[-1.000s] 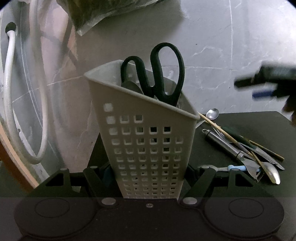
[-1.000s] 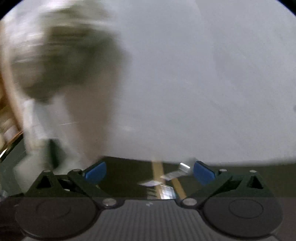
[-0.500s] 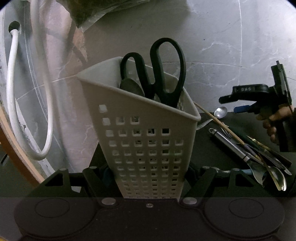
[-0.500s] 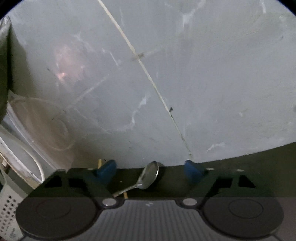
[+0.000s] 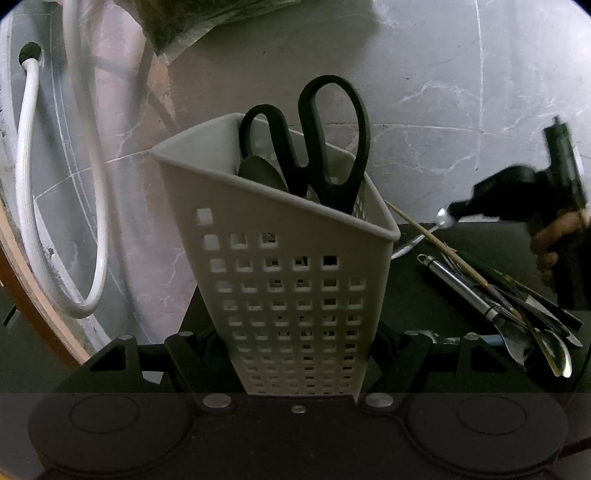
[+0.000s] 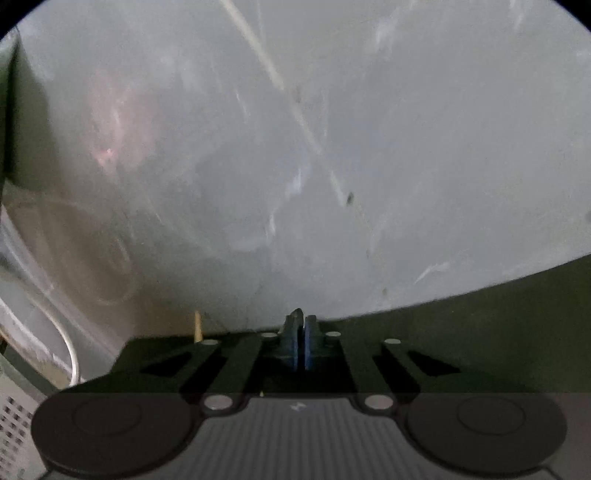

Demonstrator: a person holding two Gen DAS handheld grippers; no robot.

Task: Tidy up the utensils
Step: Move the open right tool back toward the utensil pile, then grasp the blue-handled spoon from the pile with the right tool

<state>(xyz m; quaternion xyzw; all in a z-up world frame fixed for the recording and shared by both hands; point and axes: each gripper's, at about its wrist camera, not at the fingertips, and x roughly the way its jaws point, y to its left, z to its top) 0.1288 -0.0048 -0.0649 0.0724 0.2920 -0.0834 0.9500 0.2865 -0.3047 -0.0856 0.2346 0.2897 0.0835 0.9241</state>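
My left gripper (image 5: 301, 343) is shut on the white perforated utensil holder (image 5: 288, 280), which stands between its fingers. Black-handled scissors (image 5: 325, 147) and a spoon bowl (image 5: 262, 173) stick out of the holder. A pile of loose utensils (image 5: 517, 306) lies on the dark table to the right: a steel-handled tool, knives, spoons and a wooden chopstick. My right gripper (image 6: 301, 345) is shut on a small spoon; in the left wrist view it (image 5: 458, 212) sits over the spoon's bowl (image 5: 443, 218) at the far end of the pile. In the right wrist view the spoon is hidden.
A grey marble wall (image 5: 424, 92) rises just behind the table. A white hose (image 5: 33, 206) loops down at the left, and a dark bag (image 5: 192, 22) hangs above. The dark table top (image 6: 498, 332) runs to the right. A chopstick tip (image 6: 198, 325) shows by the right gripper.
The right gripper came down to the far end of the pile and closed its jaws on the small spoon that lay between them. The left gripper kept its hold on the holder.
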